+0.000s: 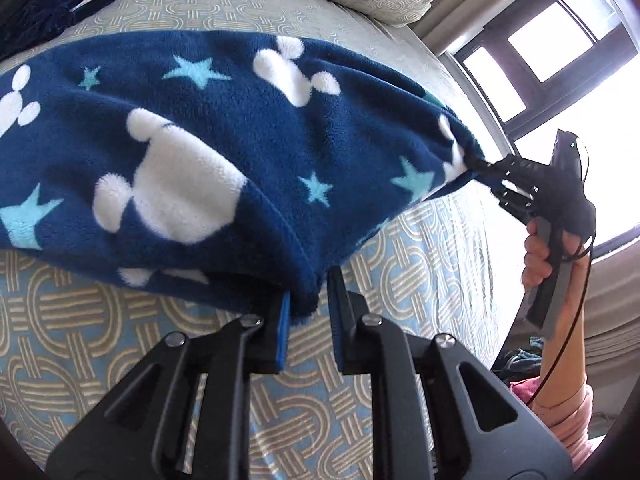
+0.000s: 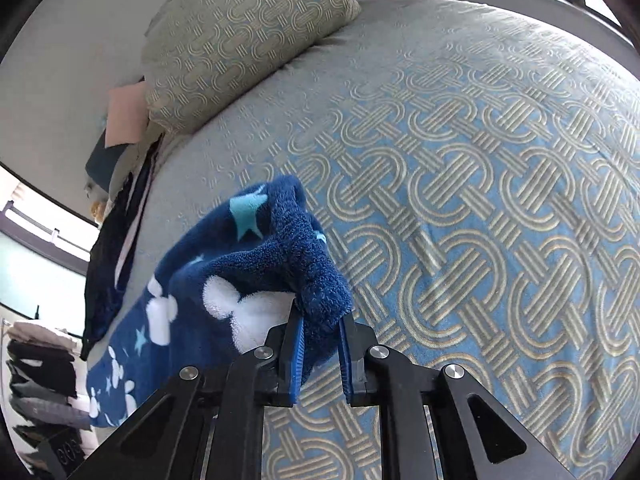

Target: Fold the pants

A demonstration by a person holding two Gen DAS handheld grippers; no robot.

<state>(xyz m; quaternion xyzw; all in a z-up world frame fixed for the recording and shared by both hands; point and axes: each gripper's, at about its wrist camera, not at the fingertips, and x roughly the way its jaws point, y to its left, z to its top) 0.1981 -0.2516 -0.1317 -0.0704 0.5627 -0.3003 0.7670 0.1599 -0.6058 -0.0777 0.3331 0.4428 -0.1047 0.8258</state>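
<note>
**Over the bed, two grippers hold the pants up**

Above the bed the blue pants hang in the air, stretched between two grippers. One end of the pants trails down toward the bed on the far side, as the right wrist view shows.

The left gripper has its two fingers closed on a thick bit of the pants' edge. The blue pads press the cloth from both sides. The right gripper is pinching another bit of the edge, off to the side, and the cloth bunches up where it bites. A hand holds that gripper by its handle.

I think the pants are held at two spots like this so they pull flat and straight. That would make it easy to lay them down neatly and fold them over.

The pants are soft and fuzzy, like a warm blanket. They are dark blue with white mouse-head shapes and light blue stars. They look thick, so they may slip or flop if the grip is small.

A pillow sits at the top of the bed. A dark cloth lies along the bed's edge.
</note>
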